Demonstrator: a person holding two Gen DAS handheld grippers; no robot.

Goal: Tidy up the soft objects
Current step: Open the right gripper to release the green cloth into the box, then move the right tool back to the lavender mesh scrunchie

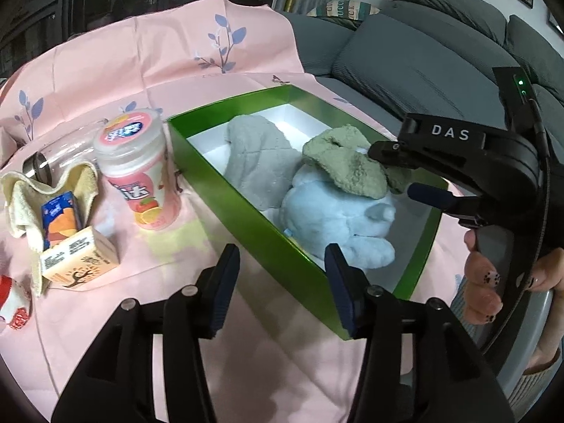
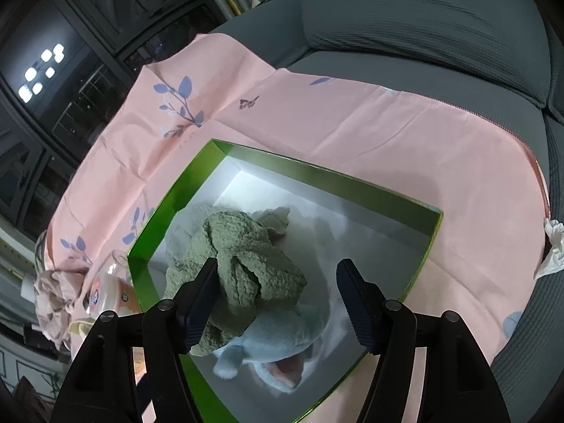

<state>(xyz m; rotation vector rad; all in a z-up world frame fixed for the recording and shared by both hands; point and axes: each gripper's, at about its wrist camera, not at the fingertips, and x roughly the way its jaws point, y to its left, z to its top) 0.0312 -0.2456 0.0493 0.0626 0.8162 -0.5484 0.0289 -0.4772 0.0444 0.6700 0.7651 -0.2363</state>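
Between our right tongs, standing wide and gripping nothing, the green towel rests on the blue plush inside the green box. Left tongs gape empty nearby. Soft, light; we'd pinch a bunched fold.

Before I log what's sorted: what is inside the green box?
Inside the green box: a grey cloth, a blue plush toy and an olive-green cloth lying on the toy. Anything beneath them is covered.
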